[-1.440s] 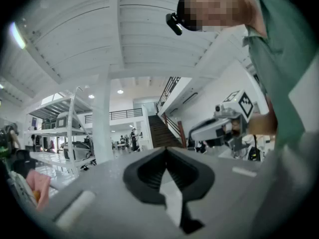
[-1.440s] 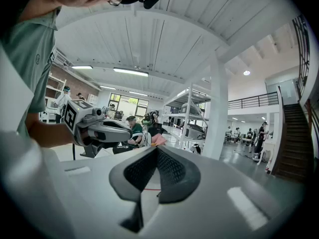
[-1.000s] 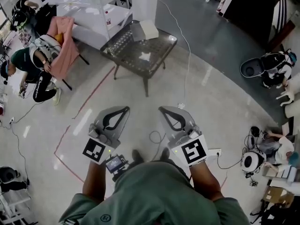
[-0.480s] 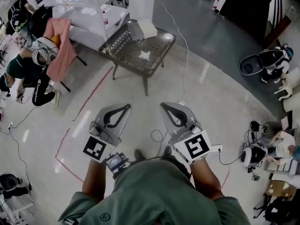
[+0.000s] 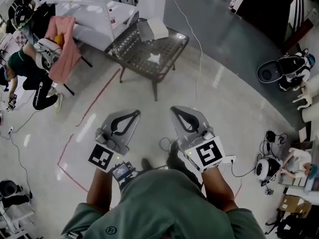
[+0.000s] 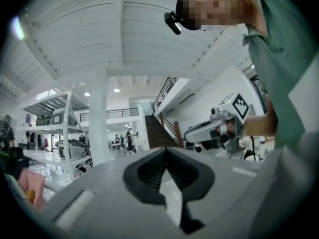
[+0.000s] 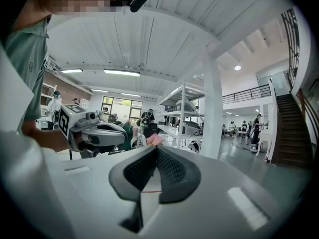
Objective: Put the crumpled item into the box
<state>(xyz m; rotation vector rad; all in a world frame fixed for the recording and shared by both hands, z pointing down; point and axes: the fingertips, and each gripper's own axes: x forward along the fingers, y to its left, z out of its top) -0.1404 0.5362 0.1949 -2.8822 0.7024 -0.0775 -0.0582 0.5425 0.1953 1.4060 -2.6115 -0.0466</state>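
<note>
A dark mesh-topped table [image 5: 134,51] stands ahead on the shiny floor. On it lie a small white crumpled item [image 5: 155,59] and, at its far edge, a white box [image 5: 152,30]. Both grippers are held up in front of the person's chest, well short of the table. My left gripper [image 5: 133,114] has its tips touching, with nothing between them, and my right gripper [image 5: 174,109] is shut the same way. The left gripper [image 6: 165,149] view shows the closed jaws and the right gripper beside them. The right gripper [image 7: 156,148] view shows its closed jaws and the left gripper [image 7: 92,129].
White shelving [image 5: 94,6] stands behind the table, beside a white pillar [image 5: 152,1]. A pink cloth [image 5: 64,41] and crouching people [image 5: 27,66] are at the left. More people and gear sit at the right [image 5: 286,71]. A cable [image 5: 197,59] and red tape [image 5: 99,98] run across the floor.
The head view has shifted slightly and a foot has stepped forward below the grippers. Both grippers stay shut and keep nearly the same place.
</note>
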